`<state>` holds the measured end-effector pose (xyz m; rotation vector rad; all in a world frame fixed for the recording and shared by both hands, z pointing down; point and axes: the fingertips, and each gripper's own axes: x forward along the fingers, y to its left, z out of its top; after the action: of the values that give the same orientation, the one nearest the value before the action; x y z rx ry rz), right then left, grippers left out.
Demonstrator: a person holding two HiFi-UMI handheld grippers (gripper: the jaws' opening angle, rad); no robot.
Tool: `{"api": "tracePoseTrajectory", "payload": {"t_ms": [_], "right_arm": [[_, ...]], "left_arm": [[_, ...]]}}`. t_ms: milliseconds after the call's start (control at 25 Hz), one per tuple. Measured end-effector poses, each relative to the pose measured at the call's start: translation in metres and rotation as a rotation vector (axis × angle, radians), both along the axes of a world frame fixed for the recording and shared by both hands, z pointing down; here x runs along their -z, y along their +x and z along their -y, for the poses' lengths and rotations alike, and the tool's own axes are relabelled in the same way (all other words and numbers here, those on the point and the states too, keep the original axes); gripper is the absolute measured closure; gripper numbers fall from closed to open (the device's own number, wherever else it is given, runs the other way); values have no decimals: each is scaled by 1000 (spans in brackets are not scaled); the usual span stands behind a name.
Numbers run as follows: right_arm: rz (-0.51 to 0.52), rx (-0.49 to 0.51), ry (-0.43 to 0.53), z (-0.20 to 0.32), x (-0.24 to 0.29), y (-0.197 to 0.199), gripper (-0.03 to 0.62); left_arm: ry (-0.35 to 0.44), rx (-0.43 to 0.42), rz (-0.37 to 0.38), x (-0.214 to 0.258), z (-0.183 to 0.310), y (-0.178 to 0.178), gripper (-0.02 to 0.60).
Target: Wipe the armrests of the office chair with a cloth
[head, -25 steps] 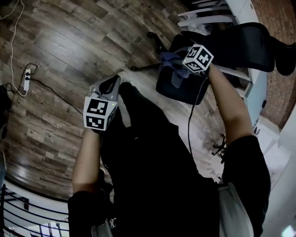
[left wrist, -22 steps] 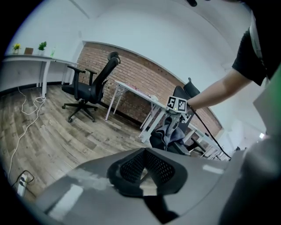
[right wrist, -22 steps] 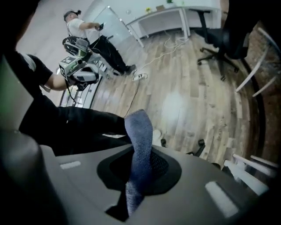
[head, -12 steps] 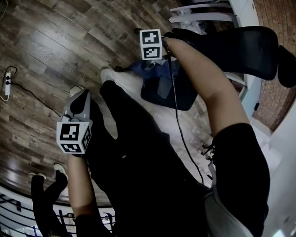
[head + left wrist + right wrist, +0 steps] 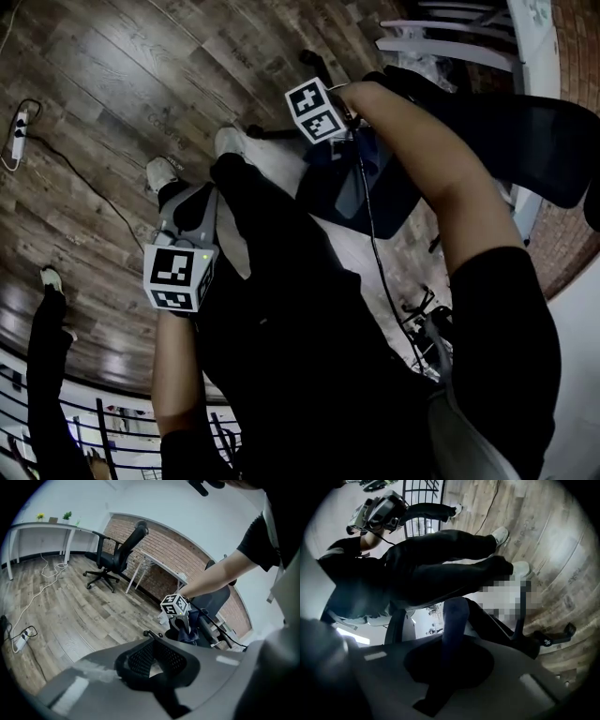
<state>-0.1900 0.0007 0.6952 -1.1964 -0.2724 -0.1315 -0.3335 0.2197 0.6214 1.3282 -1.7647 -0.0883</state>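
A black office chair (image 5: 375,192) stands at the upper right of the head view, its backrest (image 5: 525,131) to the right. My right gripper (image 5: 349,141) reaches over the chair's near left side and is shut on a dark blue cloth (image 5: 366,155). In the right gripper view the cloth (image 5: 454,616) hangs from the closed jaws against a black part of the chair (image 5: 497,625). Whether that part is an armrest I cannot tell. My left gripper (image 5: 192,199) hangs beside my leg, shut and empty. The left gripper view shows the cloth (image 5: 190,631) under the right gripper's cube.
A power strip (image 5: 19,124) with its cable lies on the wooden floor at the left. White desk legs (image 5: 441,47) stand behind the chair. Another person's leg (image 5: 42,328) and a railing are at the lower left. A second office chair (image 5: 115,557) stands far off.
My right gripper has swung left with the cloth, from over the seat to the chair's near left side. The left gripper has dropped lower beside my leg. The head view has shifted.
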Motion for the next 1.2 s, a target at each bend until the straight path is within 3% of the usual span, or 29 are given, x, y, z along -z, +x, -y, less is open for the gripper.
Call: {"api": "tracePoseTrajectory", "payload": {"t_ms": [200,520,960,1200], "right_arm": [[17,56,-40,7,-15,2,559],[183,-24,-51,17,-64,-17,557],[426,-149,111,51,-144,-50,556],[540,-69,188,88,-148,-78,556]], "left_arm": [[-12,15,-7,-6,9,-2,575],[-31,10,-8,-14,22,-1,575],[-66,-19,-9,-29,39,-3,575],[-72,-28,-9,-30,47,-4,575]]}}
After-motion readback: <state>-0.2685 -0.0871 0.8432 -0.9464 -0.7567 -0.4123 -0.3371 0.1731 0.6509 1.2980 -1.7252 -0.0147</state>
